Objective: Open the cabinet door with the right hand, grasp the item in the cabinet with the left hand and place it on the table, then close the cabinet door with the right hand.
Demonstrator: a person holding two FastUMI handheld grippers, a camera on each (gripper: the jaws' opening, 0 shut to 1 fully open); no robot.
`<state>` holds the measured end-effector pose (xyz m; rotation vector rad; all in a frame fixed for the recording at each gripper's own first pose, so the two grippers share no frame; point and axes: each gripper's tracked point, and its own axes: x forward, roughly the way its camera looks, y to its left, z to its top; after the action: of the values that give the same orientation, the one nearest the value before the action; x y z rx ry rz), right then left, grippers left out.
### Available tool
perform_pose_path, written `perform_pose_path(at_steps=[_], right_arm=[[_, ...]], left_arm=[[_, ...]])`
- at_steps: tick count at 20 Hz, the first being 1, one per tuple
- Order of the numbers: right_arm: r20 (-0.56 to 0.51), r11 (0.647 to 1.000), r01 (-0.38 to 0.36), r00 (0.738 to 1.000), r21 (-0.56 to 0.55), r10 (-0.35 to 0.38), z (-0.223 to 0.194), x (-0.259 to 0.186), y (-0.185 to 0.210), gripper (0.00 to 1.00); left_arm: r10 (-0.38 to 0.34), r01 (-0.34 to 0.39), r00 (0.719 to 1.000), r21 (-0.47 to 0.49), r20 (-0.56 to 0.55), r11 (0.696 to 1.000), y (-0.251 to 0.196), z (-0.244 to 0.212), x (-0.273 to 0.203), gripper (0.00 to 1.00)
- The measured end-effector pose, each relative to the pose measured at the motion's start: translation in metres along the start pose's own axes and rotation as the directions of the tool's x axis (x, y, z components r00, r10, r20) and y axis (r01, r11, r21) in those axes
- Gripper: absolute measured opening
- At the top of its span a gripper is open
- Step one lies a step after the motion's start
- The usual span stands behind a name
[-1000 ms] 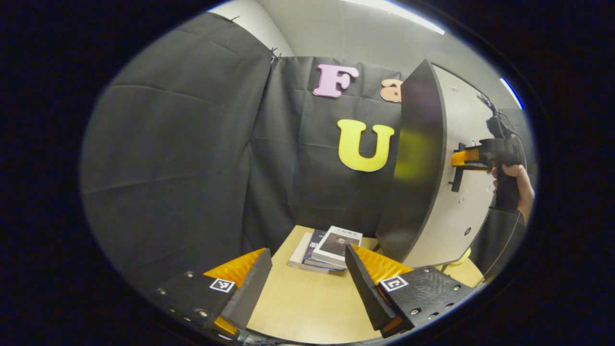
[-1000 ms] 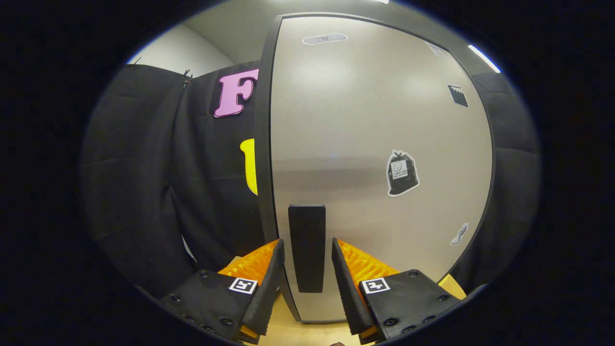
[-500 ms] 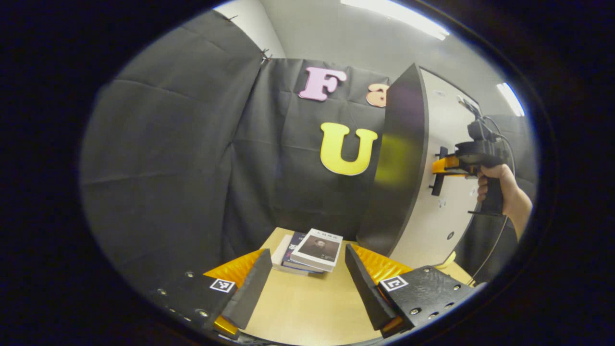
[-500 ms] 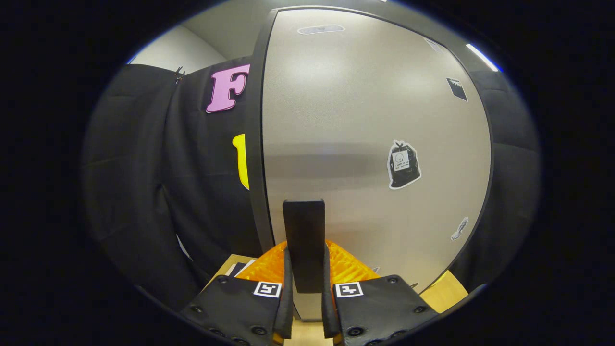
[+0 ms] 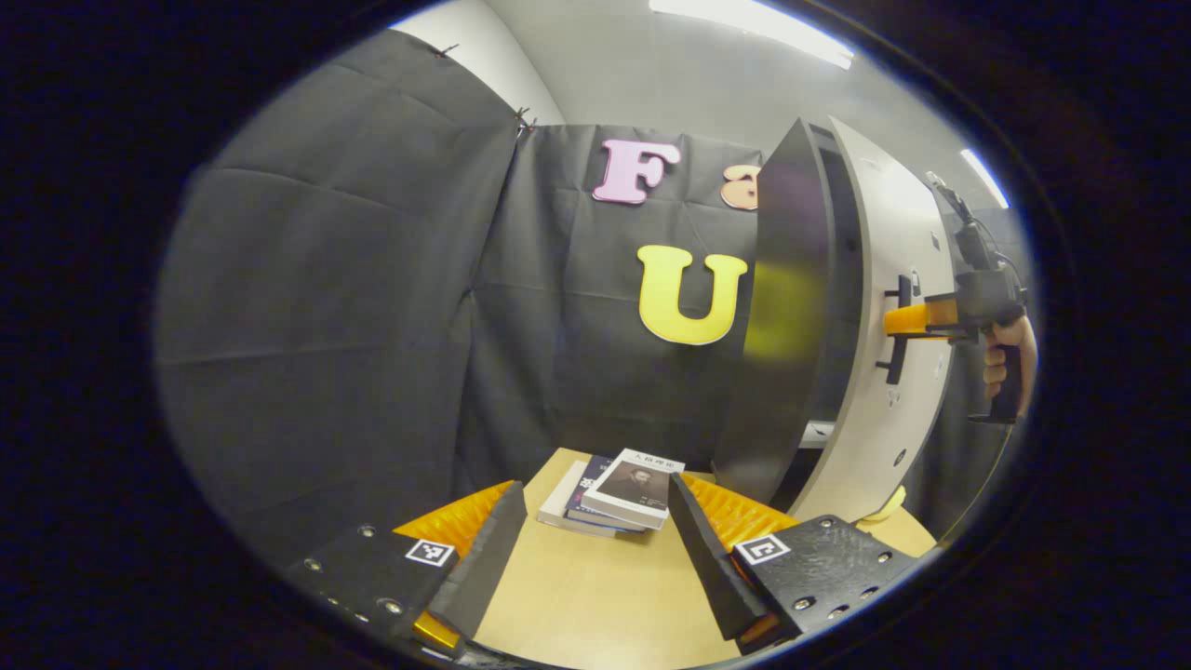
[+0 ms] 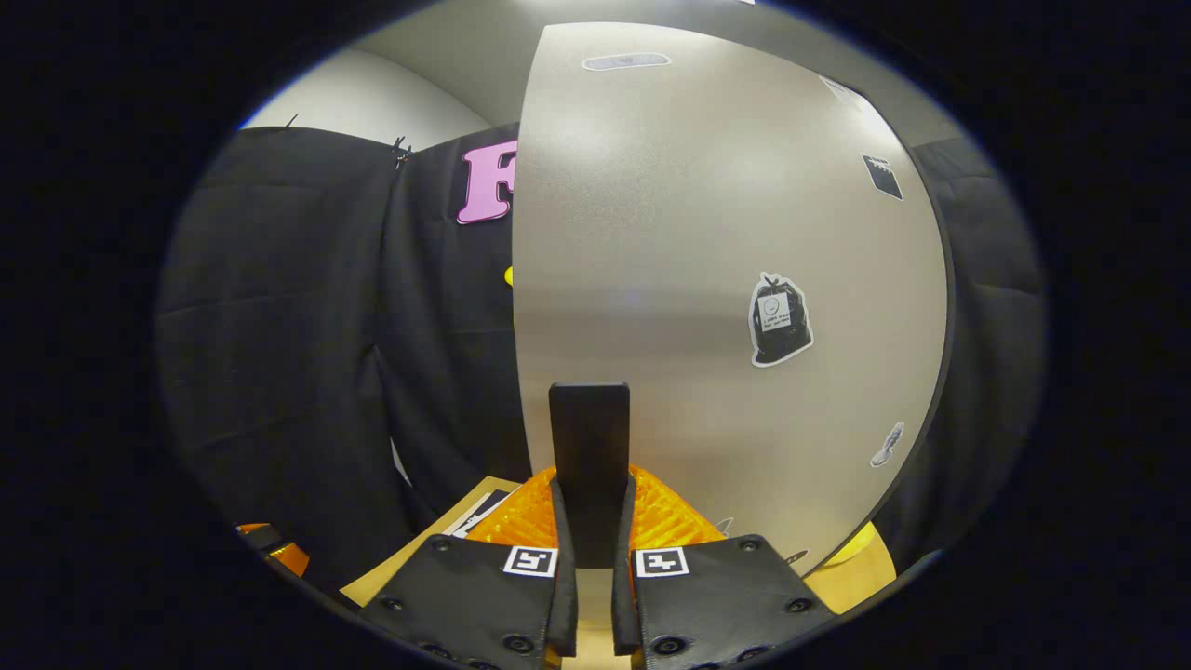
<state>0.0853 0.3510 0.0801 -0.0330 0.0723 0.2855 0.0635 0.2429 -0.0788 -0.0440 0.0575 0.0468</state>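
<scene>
The tall cabinet (image 5: 791, 316) stands on the table's right side, dark side panel toward me. Its pale grey door (image 5: 889, 391) is ajar, showing a dark gap and a light shelf edge (image 5: 819, 433) inside. What the cabinet holds is hidden. In the right gripper view the door (image 6: 726, 279) is close in front, and my right gripper (image 6: 589, 535) is shut on its black vertical handle (image 6: 589, 447). The left gripper view shows that right gripper (image 5: 901, 319) on the handle, a hand behind it. My left gripper (image 5: 595, 549) hangs open over the table, holding nothing.
A small stack of books (image 5: 619, 484) lies on the light wooden table (image 5: 595, 605), just beyond my left gripper and left of the cabinet. Something yellow (image 5: 884, 507) peeks out at the door's lower edge. Black cloth walls close off the back and left.
My right gripper went from open around the handle to shut on it. The door then swung out from the cabinet, opening a gap. The left gripper shifted only slightly.
</scene>
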Motion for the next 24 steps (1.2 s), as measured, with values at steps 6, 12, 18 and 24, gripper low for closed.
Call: perform_pose_path(at_steps=[6,12,18,24], right_arm=[[0.012,0.991,-0.131,0.991,-0.01,0.131,-0.004,-0.021,-0.012,0.17],[0.016,0.971,-0.24,0.97,-0.009,0.241,-0.003,-0.04,-0.027,0.16],[0.006,0.944,-0.329,0.944,0.001,0.329,-0.006,-0.067,-0.051,0.15],[-0.008,0.928,-0.37,0.929,0.038,0.37,-0.01,-0.098,-0.081,0.16]], left_arm=[[0.038,-0.041,0.998,0.054,0.041,0.998,-0.061,0.017,-0.028,0.93],[-0.026,0.015,0.997,0.146,0.073,0.989,-0.144,0.018,-0.06,0.93],[0.006,-0.016,0.998,0.151,0.068,0.988,-0.181,0.006,-0.086,0.93],[0.03,-0.036,0.999,0.143,0.044,0.989,-0.213,-0.009,-0.109,0.93]])
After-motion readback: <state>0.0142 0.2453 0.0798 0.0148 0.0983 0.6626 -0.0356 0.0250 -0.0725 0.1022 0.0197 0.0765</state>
